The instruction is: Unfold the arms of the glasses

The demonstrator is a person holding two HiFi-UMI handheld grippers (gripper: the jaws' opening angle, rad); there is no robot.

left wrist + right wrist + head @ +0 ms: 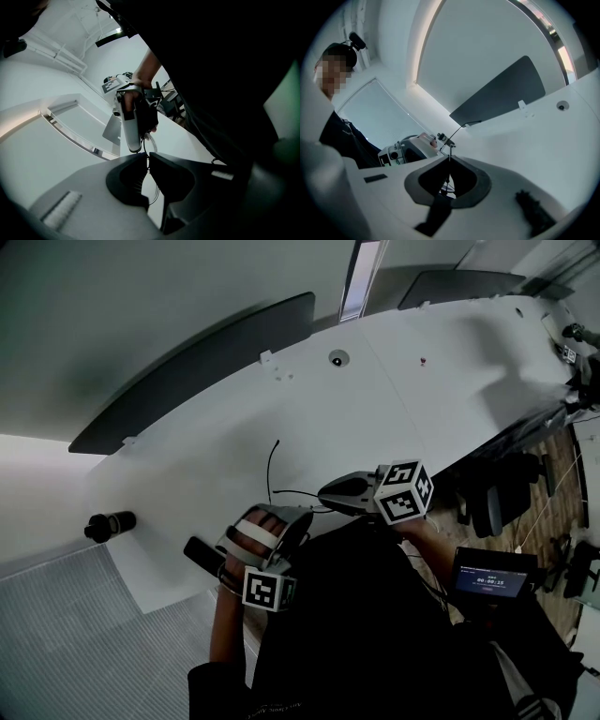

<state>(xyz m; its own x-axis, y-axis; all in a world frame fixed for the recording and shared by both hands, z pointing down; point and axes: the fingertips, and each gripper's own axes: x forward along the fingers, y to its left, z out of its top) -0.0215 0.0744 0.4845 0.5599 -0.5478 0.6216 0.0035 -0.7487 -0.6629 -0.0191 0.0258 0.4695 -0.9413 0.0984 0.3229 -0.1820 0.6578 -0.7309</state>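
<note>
The left tongs (148, 158) are clenched on the thin rim of the glasses (150, 143). The right tongs (449, 158), almost tip to tip with them, grip the same frame. 1 thin arm reaches beyond both tips, over the white surface (375, 399).

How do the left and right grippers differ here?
The left gripper points in from lower left and pinches beside a lens rim. The right gripper points in from the right and pinches thin wire near an outstretched arm. Both are shut on the glasses.
</note>
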